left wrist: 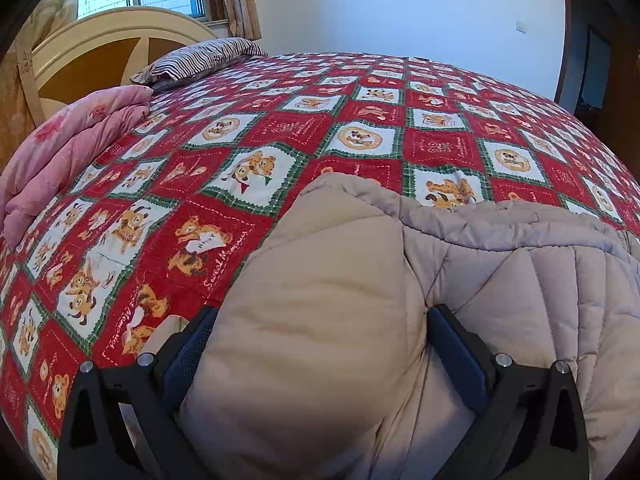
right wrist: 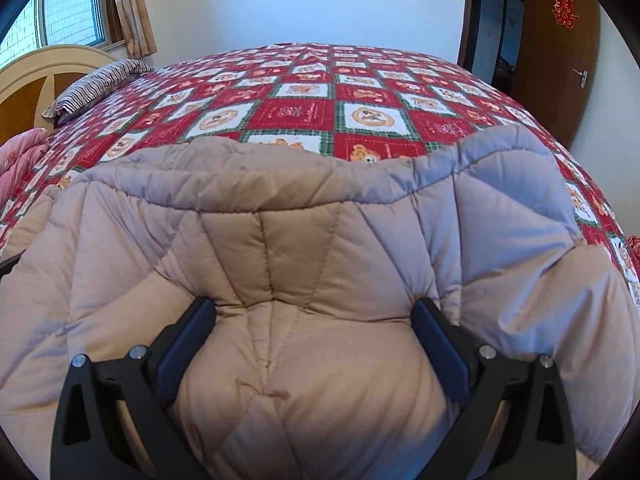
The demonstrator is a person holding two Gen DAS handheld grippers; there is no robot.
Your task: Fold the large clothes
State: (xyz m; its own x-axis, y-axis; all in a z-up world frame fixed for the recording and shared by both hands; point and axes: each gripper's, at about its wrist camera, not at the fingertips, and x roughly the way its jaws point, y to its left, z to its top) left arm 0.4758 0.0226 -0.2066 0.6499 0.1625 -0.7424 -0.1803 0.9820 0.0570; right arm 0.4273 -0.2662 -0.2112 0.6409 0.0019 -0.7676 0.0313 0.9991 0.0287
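A beige quilted puffer coat [left wrist: 500,272] lies bunched at the near edge of a bed with a red teddy-bear patchwork cover [left wrist: 304,128]. My left gripper [left wrist: 320,316] is shut on a thick fold at the coat's left end, fabric bulging between its fingers [left wrist: 192,344]. In the right wrist view the coat [right wrist: 280,216] fills the lower frame. My right gripper [right wrist: 314,312] is shut on a puffy fold of it, fabric pressed against both pads [right wrist: 440,340]. The coat's far edge is raised and hides the bedcover [right wrist: 304,112] just behind it.
A folded pink quilt [left wrist: 68,152] lies on the bed's left side. A striped pillow [left wrist: 200,60] rests by the cream headboard [left wrist: 100,40]. A window with curtains [right wrist: 132,8] is at the left, a wooden door [right wrist: 556,48] at the right.
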